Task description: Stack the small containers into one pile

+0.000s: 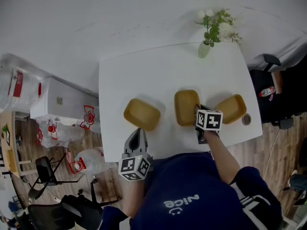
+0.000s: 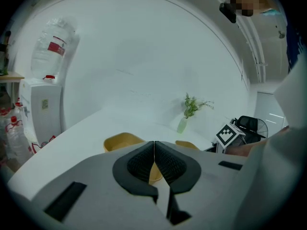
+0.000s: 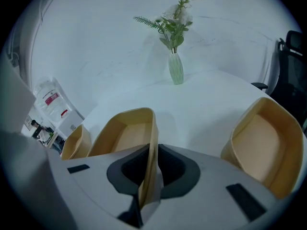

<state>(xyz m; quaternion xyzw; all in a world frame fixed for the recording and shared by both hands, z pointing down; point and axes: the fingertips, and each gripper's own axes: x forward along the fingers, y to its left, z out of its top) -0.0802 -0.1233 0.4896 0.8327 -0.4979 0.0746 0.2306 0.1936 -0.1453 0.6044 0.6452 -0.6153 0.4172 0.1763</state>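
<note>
Three tan shallow containers sit in a row on the white table (image 1: 144, 75): a left container (image 1: 141, 114), a middle container (image 1: 184, 107) and a right container (image 1: 232, 108). My right gripper (image 1: 199, 111) is shut on the right-hand wall of the middle container (image 3: 125, 134), and the thin wall (image 3: 152, 157) stands pinched between its pads. The right container (image 3: 264, 145) lies just to its right, apart from it. My left gripper (image 1: 137, 130) hovers at the table's near edge, just short of the left container (image 2: 122, 140), with its jaws shut and nothing between them.
A green vase with flowers (image 1: 205, 47) stands at the table's far edge. A small round object (image 1: 246, 119) lies beside the right container. Left of the table stand a white cabinet (image 1: 62, 102) and water jugs (image 1: 17, 83). Black chairs (image 1: 276, 87) are at the right.
</note>
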